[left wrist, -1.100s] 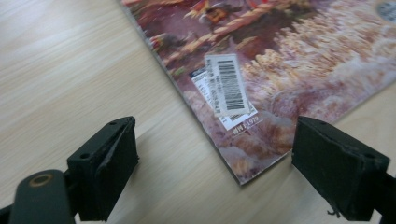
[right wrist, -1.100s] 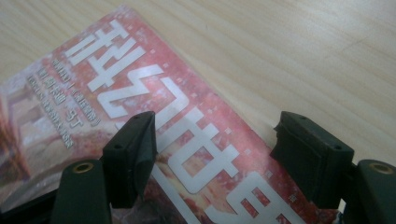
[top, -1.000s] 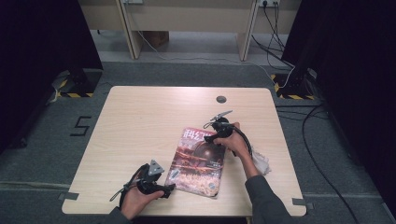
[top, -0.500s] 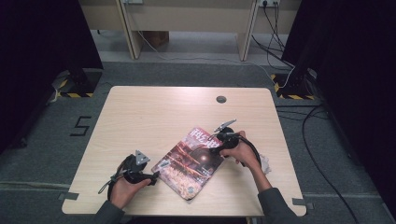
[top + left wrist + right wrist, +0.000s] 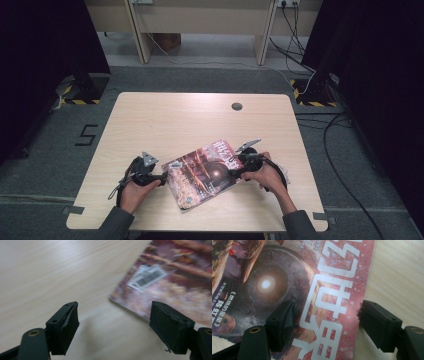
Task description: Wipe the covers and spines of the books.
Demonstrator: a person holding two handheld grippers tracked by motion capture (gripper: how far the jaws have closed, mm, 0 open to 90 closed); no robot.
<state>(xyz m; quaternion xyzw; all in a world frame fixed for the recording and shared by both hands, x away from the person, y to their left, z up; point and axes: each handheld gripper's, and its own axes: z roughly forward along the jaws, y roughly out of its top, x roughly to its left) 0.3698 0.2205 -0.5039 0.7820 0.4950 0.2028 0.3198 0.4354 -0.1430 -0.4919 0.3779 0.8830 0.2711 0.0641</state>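
In the right gripper view the right gripper (image 5: 325,322) has its jaws spread wide over the magazine (image 5: 294,290): one jaw sits above the cover's dark planet picture, the other just off the red title edge, over bare wood. Whether the jaws touch the paper is hard to tell from this angle.

In the left gripper view the left gripper (image 5: 113,325) also has its jaws wide apart with nothing between them but wood. The magazine's barcode corner (image 5: 150,277) lies ahead, and the far jaw overlaps the cover's edge in this view.

From the high view, the magazine (image 5: 202,172) lies flat and skewed on the pale wooden surface (image 5: 175,120), near the person's edge, between the left gripper (image 5: 162,176) and the right gripper (image 5: 234,167).
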